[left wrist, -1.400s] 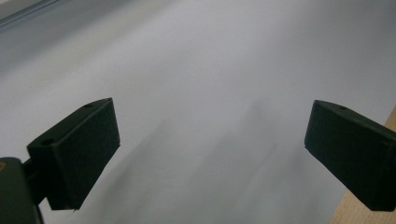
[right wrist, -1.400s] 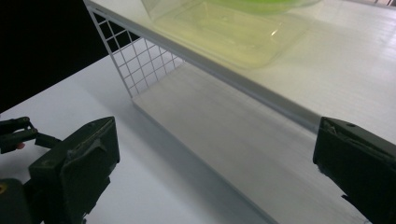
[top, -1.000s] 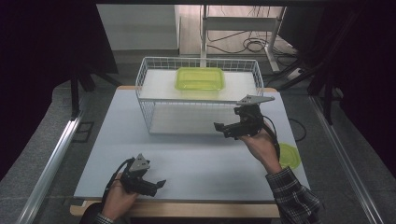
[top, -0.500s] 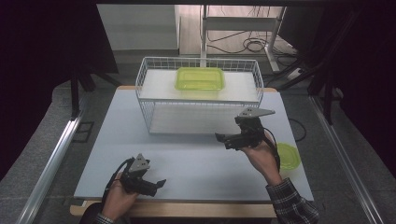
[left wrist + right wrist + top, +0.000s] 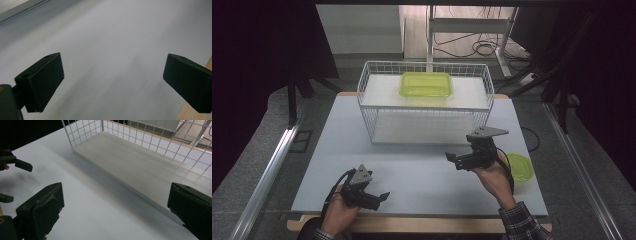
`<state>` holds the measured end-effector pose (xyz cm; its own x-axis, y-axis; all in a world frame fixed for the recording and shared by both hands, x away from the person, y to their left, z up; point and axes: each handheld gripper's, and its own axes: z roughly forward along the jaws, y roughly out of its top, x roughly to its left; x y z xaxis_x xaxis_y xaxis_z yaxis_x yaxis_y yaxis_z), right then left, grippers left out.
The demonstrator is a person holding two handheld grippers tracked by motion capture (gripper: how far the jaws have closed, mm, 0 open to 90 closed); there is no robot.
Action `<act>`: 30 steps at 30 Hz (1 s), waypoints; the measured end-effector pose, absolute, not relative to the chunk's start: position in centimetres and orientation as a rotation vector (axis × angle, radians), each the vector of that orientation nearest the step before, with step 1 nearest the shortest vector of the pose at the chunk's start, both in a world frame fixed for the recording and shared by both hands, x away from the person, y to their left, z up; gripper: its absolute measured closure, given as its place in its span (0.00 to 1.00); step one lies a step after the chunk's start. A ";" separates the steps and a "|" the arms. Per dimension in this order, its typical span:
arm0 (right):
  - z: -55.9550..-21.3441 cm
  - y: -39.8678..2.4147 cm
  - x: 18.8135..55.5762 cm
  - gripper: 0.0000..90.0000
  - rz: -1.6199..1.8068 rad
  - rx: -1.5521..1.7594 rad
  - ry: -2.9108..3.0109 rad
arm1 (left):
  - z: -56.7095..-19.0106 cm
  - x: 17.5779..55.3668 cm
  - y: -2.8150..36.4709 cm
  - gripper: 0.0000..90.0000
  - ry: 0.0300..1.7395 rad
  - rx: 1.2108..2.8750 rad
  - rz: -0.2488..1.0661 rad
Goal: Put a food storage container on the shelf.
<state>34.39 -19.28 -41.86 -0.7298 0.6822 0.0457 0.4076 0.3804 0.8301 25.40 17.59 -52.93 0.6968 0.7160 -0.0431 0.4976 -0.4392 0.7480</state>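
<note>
Left tool [image 5: 379, 196] low at the desk's [image 5: 422, 175] near edge, jaws apart, nothing between them. Wire basket [image 5: 426, 102] farther back, with a green container [image 5: 426, 84] on its upper shelf. Right tool [image 5: 453, 159] mid-desk, jaws wide, empty. Green lid [image 5: 519, 166] just right of that hand, near the desk's edge; likely risk: a careless wrist swing knocking the lid off the desk.
</note>
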 end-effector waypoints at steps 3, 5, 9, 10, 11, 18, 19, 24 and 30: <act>-42.4 -19.5 34.1 0.01 1.270 0.966 2.343 | -52.9 25.4 17.6 0.04 0.922 2.132 0.361; -42.8 -19.7 34.0 0.01 1.261 0.974 2.347 | -52.9 25.4 17.5 0.04 0.924 2.133 0.360; -43.4 -19.9 33.7 0.01 1.251 0.986 2.353 | -52.9 25.4 17.5 0.04 0.924 2.133 0.360; -43.5 -20.0 33.6 0.01 1.250 0.989 2.352 | -52.9 25.4 17.5 0.04 0.924 2.133 0.360; -43.7 -20.1 33.5 0.01 1.249 0.994 2.352 | -52.9 25.4 17.6 0.04 0.921 2.135 0.362; -44.6 -21.0 32.7 0.01 1.242 1.004 2.340 | -52.9 25.4 17.6 0.04 0.921 2.134 0.365; -44.8 -21.2 32.6 0.01 1.242 1.007 2.338 | -52.9 25.3 17.6 0.04 0.923 2.132 0.361; -45.2 -22.0 32.1 0.01 1.246 1.021 2.329 | -52.9 25.3 17.5 0.04 0.922 2.134 0.362; -46.1 -22.9 31.3 0.01 1.241 1.032 2.324 | -52.9 25.3 17.5 0.04 0.922 2.135 0.363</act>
